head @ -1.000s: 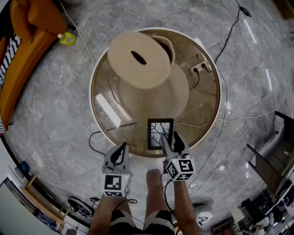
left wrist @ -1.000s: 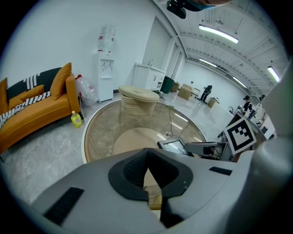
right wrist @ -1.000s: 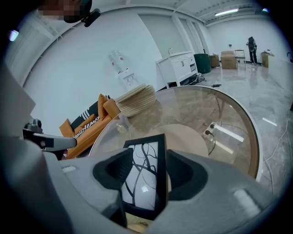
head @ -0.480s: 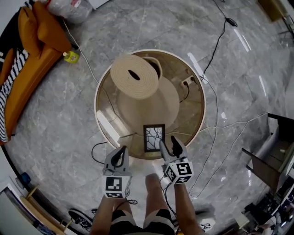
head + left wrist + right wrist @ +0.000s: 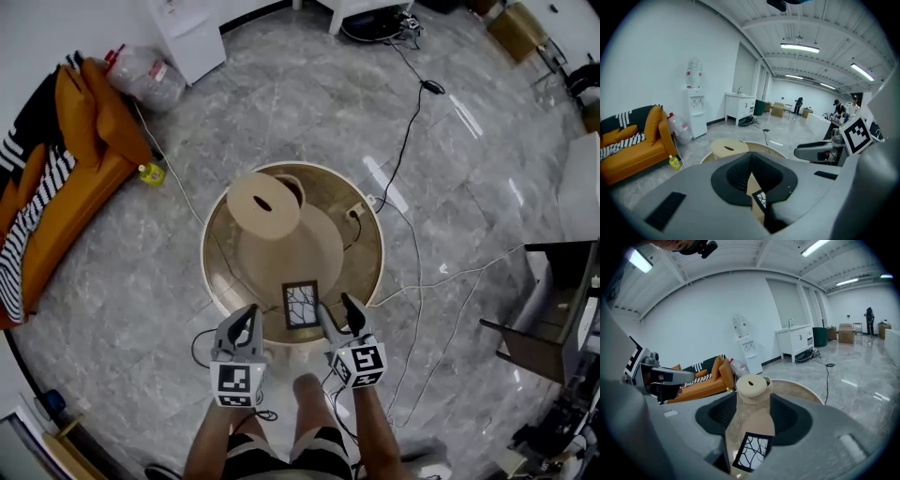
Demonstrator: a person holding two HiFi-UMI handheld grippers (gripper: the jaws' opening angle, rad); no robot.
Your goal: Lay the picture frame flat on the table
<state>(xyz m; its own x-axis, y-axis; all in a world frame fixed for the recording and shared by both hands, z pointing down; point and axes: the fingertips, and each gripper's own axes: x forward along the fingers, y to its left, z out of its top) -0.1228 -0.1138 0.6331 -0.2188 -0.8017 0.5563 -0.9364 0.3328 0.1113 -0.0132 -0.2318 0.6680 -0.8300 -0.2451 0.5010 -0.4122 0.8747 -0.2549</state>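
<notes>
The picture frame (image 5: pixel 301 306), black-edged with a white branching pattern, lies flat near the front edge of the round glass table (image 5: pixel 212 274). In the right gripper view the picture frame (image 5: pixel 752 451) shows between the jaws. My right gripper (image 5: pixel 335 307) is open, just right of the frame and holding nothing. My left gripper (image 5: pixel 247 314) hangs at the table's front left, apart from the frame, with its jaws close together and nothing in them. A corner of the picture frame (image 5: pixel 761 200) peeks through the narrow gap in the left gripper view.
A tall beige cone with a round coiled top (image 5: pixel 265 205) fills the table's middle. A power strip (image 5: pixel 357 210) lies at its right rim, and cables (image 5: pixel 412 103) cross the marble floor. An orange sofa (image 5: pixel 75 178) and a yellow bottle (image 5: pixel 151 173) are at the left, a dark desk (image 5: pixel 553 309) at the right.
The head view has pulled up and back, so the table looks smaller. The frame stays flat in place. Both grippers have drawn slightly back from the table's front edge.
</notes>
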